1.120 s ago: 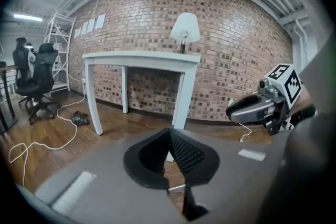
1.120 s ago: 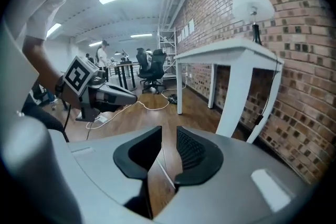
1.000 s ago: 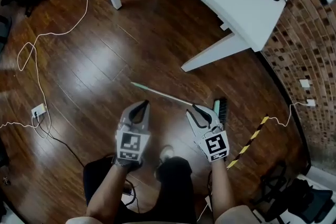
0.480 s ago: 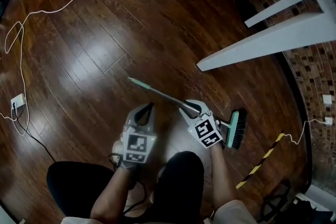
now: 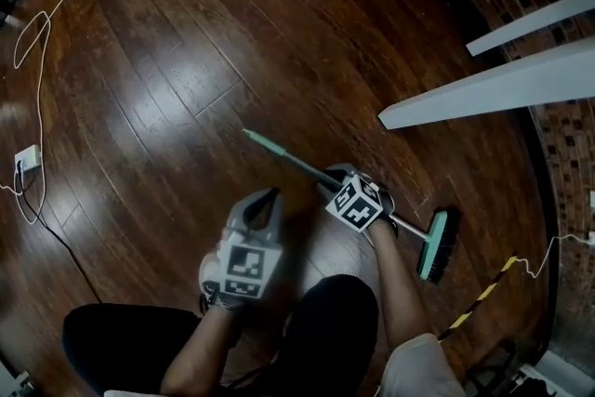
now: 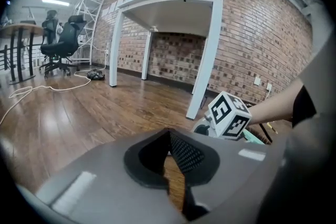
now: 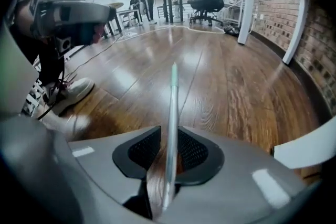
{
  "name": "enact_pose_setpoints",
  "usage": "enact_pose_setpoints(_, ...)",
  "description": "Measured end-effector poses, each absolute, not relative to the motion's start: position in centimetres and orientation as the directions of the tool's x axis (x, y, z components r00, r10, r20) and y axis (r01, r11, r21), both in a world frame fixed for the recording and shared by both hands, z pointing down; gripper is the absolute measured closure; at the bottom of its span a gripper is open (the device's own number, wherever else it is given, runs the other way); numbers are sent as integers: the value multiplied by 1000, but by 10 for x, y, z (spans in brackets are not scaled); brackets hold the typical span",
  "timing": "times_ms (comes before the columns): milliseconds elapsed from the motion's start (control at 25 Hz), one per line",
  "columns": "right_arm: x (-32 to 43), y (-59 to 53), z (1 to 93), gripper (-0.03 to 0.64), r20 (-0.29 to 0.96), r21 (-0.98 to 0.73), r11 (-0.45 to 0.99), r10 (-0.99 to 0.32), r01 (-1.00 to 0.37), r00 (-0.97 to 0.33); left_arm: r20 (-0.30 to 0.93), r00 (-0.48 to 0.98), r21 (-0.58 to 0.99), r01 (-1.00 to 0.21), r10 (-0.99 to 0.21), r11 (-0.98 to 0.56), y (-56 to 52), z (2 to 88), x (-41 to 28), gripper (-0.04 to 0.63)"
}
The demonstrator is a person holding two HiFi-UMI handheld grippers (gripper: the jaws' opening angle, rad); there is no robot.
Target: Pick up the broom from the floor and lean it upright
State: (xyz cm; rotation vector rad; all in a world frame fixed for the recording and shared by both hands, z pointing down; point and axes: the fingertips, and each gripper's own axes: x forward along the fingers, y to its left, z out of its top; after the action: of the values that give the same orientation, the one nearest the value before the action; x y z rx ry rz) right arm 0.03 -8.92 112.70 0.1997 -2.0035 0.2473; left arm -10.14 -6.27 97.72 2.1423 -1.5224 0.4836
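Observation:
The broom lies flat on the wooden floor, its thin grey handle point(image 5: 288, 158) with a green tip pointing up-left and its green-backed brush head point(image 5: 437, 246) at the right. My right gripper point(image 5: 335, 178) points steeply down over the middle of the handle. In the right gripper view the handle point(image 7: 172, 107) runs between the two pads of that gripper point(image 7: 168, 157) with a small gap on each side; these jaws have just been opening. My left gripper point(image 5: 265, 202) hovers to the left of the handle, open and empty point(image 6: 169, 157).
White table legs point(image 5: 483, 93) slant across the floor at the right, in front of a brick wall. A white cable point(image 5: 56, 14) and a power plug point(image 5: 26, 161) lie at the left. A yellow-black striped strip point(image 5: 479, 297) lies behind the brush head. My shoe point(image 7: 71, 92) stands close by.
Both grippers have sunk toward the floor. The right one turned steeply down and came astride the broom handle; the left one stayed beside it, empty.

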Motion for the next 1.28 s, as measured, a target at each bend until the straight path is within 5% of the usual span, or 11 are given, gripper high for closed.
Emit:
enact_pose_setpoints(720, -13, -92, 1169, 496, 973, -105, 989, 81, -100, -218, 531, 279, 150, -960, -800, -236, -64, 980, -127, 595)
enact_pose_setpoints(1080, 5, -92, 1158, 525, 972, 17, 978, -65, -208, -227, 519, 286, 64, -953, -805, -297, -63, 971, -119, 595)
enact_pose_setpoints(1280, 38, -97, 1075, 529, 930, 129, 938, -227, -323, -288, 475, 310, 39, -943, -824, -332, -63, 925, -121, 595)
